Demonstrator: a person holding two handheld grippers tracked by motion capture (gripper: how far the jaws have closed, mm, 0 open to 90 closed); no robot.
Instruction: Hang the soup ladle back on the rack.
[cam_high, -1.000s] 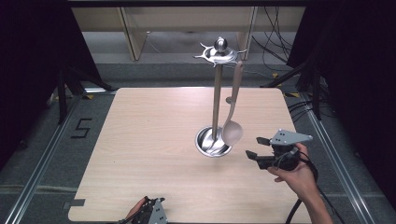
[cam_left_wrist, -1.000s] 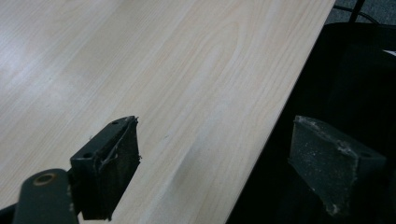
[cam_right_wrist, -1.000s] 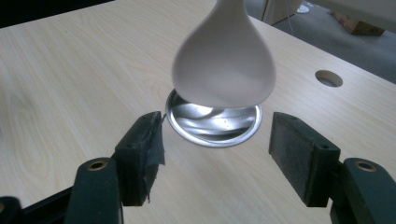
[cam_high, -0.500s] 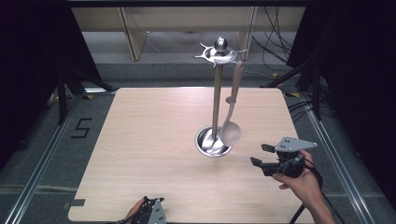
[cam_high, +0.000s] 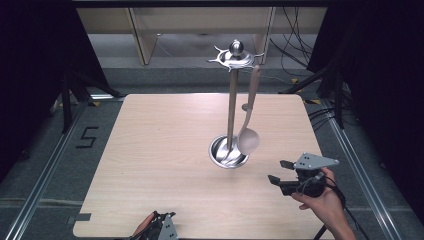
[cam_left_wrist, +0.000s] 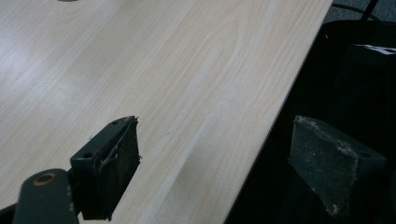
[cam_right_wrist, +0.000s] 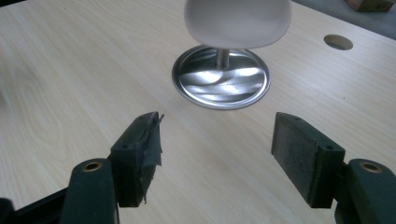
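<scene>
Right gripper (cam_high: 276, 171) slid back toward 5 o'clock, empty jaws wide; ladle (cam_high: 248, 140) already hangs on the stand (cam_high: 230, 110). Left gripper (cam_left_wrist: 212, 170) idles open. Looks nearly finished.

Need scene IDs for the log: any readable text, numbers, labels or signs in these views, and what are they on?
"5": a dark numeral marked on the grey floor left of the table, high view.
No writing or brand mark can be read on the utensil stand, the hanging spoon, the table or either gripper in any view.
</scene>
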